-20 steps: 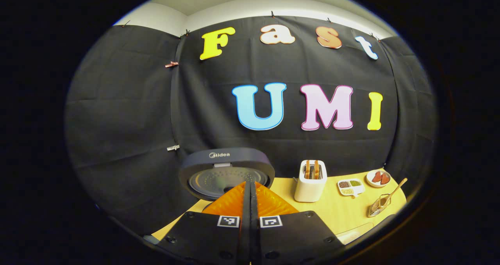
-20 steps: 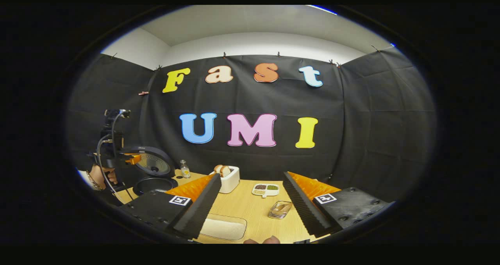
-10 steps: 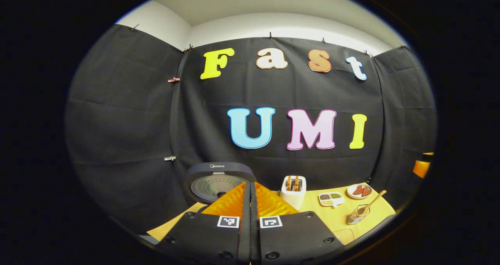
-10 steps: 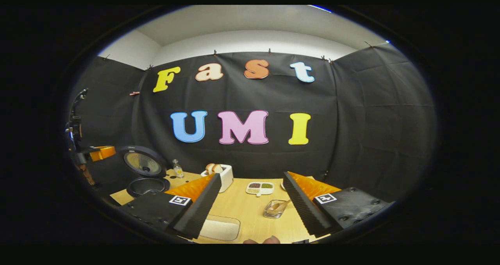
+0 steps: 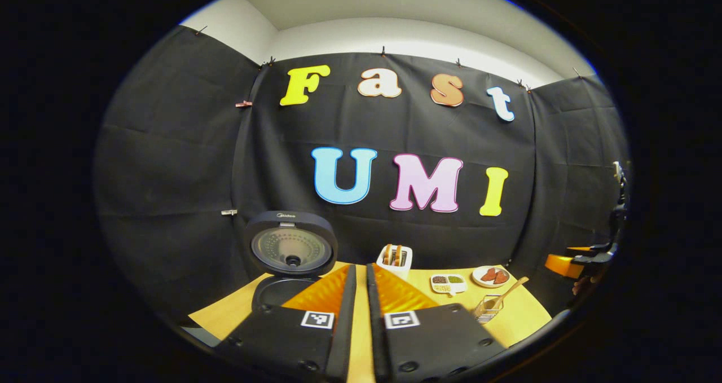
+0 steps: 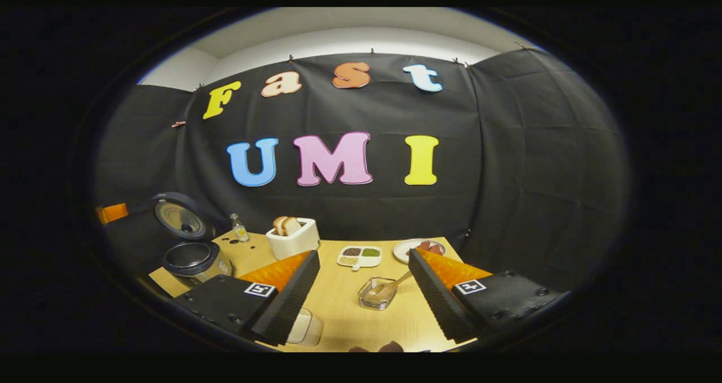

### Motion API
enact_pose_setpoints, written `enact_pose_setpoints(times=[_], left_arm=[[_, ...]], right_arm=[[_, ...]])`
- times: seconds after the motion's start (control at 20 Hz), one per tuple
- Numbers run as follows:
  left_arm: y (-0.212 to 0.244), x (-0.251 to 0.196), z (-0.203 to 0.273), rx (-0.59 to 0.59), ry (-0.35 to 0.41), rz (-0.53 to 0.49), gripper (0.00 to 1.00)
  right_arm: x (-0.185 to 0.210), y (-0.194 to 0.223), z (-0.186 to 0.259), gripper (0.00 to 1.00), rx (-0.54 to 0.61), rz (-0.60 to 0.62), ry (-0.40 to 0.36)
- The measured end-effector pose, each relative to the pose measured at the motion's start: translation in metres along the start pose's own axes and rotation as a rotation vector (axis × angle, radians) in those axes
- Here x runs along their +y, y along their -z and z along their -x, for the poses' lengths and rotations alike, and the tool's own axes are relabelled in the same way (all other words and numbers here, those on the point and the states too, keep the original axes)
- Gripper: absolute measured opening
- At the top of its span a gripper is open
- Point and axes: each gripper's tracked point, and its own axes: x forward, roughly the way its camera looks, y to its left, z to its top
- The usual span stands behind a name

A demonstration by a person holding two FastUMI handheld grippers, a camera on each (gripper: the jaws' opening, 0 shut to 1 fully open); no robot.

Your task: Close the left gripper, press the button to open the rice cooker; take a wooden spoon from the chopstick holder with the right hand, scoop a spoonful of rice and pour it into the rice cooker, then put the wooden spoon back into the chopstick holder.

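The rice cooker [image 5: 279,293] stands at the table's left with its lid [image 5: 290,247] raised; the right gripper view has it [image 6: 194,259] at far left. My left gripper [image 5: 361,267] hangs back from it, fingers parted by a narrow slit, holding nothing. A wooden spoon [image 5: 505,294] leans in the wire chopstick holder [image 5: 486,308]. My right gripper [image 6: 364,254] is wide open above the table, with the holder [image 6: 377,294] and spoon [image 6: 395,284] below and between its fingers, untouched. A clear container of rice [image 6: 307,326] sits partly behind its left finger.
A white toaster [image 6: 293,237] with bread stands at the back. Beside it are a divided dish of grains [image 6: 359,255], a plate of red pieces [image 6: 420,247] and a small bottle [image 6: 240,229]. Black cloth walls close the table's far and right sides.
My left gripper drew back from the open cooker and its fingers parted slightly. The right gripper moved forward and tipped down, bringing the holder and spoon closer between its fingers.
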Motion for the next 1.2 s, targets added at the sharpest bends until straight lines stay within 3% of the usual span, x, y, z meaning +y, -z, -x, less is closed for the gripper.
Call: enact_pose_setpoints(times=[0.05,0.15,0.2,0.3,0.5,0.95,1.15,1.2], left_arm=[[0.003,-0.006,0.005,-0.003,-0.009,-0.009,0.27],[0.007,-0.016,0.014,-0.002,-0.038,-0.036,0.54],[0.009,-0.022,0.019,-0.001,-0.049,-0.042,0.62],[0.009,-0.036,0.027,-0.010,-0.060,-0.034,0.68],[0.011,-0.044,0.037,-0.009,-0.104,-0.022,0.74],[0.013,-0.055,0.035,0.053,-0.152,-0.063,0.75],[0.016,-0.059,0.031,0.083,-0.149,-0.084,0.75],[0.016,-0.059,0.030,0.089,-0.151,-0.085,0.75]], right_arm=[[-0.009,0.010,-0.008,0.99,0.024,-0.016,-0.002],[-0.028,0.028,-0.023,0.99,0.059,-0.034,-0.001],[-0.037,0.037,-0.031,0.98,0.072,-0.040,0.001],[-0.055,0.055,-0.048,0.98,0.097,-0.054,0.005],[-0.080,0.083,-0.078,0.98,0.139,-0.114,0.019],[-0.097,0.155,-0.143,0.96,0.264,-0.289,0.049],[-0.102,0.173,-0.167,0.90,0.298,-0.388,0.072],[-0.100,0.176,-0.170,0.78,0.313,-0.413,0.066]])
